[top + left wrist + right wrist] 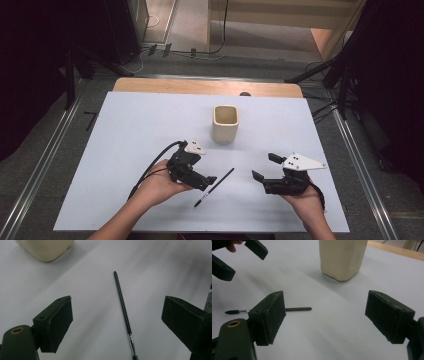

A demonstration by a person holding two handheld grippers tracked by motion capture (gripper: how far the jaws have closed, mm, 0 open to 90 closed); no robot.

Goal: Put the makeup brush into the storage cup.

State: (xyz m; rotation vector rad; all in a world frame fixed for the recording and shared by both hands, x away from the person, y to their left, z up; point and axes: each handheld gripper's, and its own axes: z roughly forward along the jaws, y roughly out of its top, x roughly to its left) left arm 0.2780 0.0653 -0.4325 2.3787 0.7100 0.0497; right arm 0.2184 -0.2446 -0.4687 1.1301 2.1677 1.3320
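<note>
two grippers, one brush [214, 187], one cup [225, 123]

Left claw [207, 181] jaws wide apart, low over table; right claw [264, 166] likewise gaping

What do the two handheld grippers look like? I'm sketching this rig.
Both the left gripper and the right gripper are black, each with two blocky flat-padded jaws and a grey three-cornered plate on top. A black cable trails from the left one. No sleeves show.
</note>
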